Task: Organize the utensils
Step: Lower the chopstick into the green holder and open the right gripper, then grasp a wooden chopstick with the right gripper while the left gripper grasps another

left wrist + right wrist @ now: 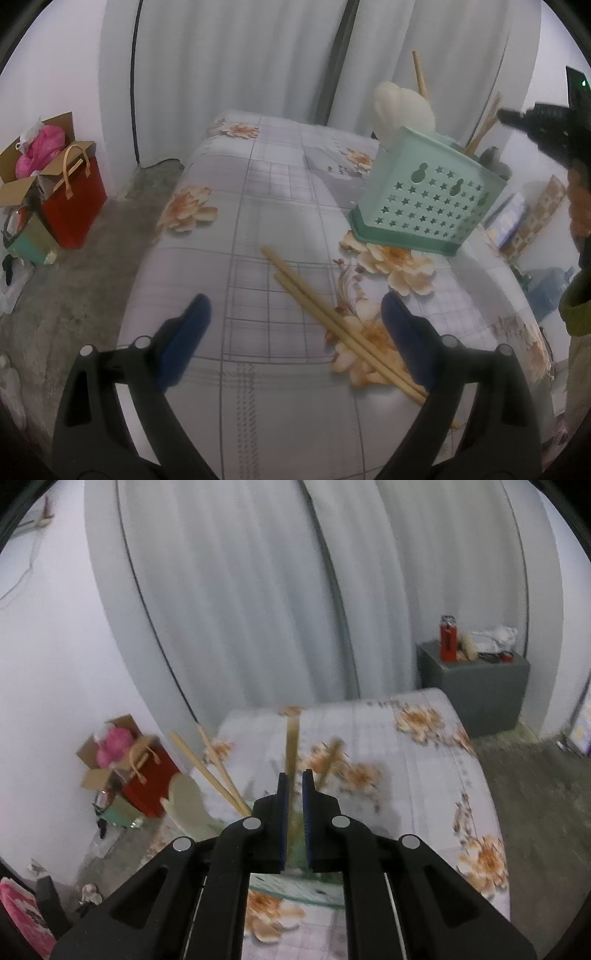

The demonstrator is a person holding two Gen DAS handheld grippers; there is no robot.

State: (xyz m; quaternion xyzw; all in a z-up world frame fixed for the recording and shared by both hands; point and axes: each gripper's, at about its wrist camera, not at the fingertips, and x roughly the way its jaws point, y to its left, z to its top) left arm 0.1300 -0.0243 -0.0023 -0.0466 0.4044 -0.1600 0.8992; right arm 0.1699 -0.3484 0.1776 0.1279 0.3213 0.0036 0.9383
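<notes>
Chopsticks (pixel 343 325) lie as a pair on the flowered tabletop (pixel 258 229), between the wide-released jaws of your left gripper (pixel 295 332), their near ends beside its right pad, untouched. Farther right stands the green perforated holder (pixel 428 199), holding a white spoon (pixel 402 107) and more sticks. Your right gripper (pixel 295 790) hovers above that holder; a single blurred chopstick (pixel 291 738) stands in the narrow gap of its jaws, the pads apparently slack on it.

White curtains (pixel 258 609) hang at twelve o'clock; a grey cabinet (pixel 476 690) stands at two, a red bag (pixel 74 199) at nine on the concrete floor (pixel 74 277), beside a floral-clothed table (pixel 258 206)
</notes>
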